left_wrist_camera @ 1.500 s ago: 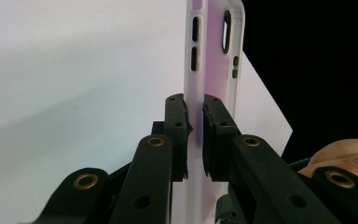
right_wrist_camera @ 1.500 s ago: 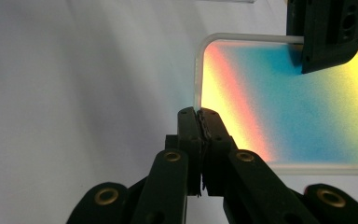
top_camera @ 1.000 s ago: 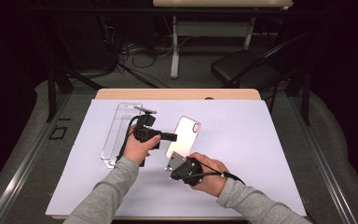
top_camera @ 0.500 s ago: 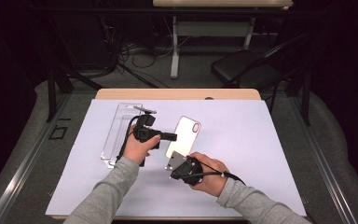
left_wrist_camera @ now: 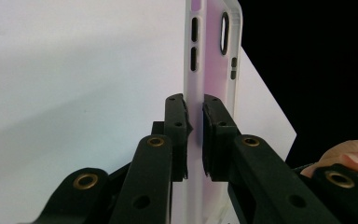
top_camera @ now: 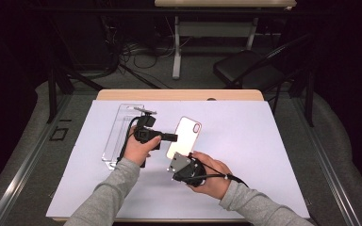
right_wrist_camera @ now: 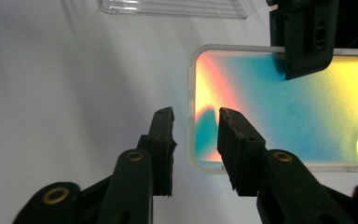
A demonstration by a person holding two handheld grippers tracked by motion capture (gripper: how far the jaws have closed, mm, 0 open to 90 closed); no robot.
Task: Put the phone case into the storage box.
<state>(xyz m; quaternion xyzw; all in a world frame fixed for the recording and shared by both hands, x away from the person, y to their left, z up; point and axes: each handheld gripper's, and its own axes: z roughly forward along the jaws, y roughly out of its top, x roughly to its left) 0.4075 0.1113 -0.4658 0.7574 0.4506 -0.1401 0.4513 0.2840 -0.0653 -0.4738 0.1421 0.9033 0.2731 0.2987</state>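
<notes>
**Phone case held by one gripper alone: risk of slip during handover**

White sheeting covers the worktop (top_camera: 273, 155), with a dark room and a chair beyond it. A phone case (top_camera: 185, 137) is held up off the sheet near the middle, tilted, its camera cut-out at the far end.

Left gripper (left_wrist_camera: 194, 122): jaws nearly together, pads clamped on one long edge of the case. Right gripper (right_wrist_camera: 196, 133): jaws have just been opening and now stand part open at the near short end; the case's corner lies between them, with no pad seen pressing on it.

A clear plastic tray (top_camera: 121, 134) lies on the sheet just beyond the left hand (top_camera: 139, 149).

Hazards, as judged:
- The case hangs from a single narrow edge grip; it may pivot or drop.
- Flexible case walls may bow and slide out under pressure.
- A re-grip by the right gripper could knock the corner and twist the case loose.
</notes>
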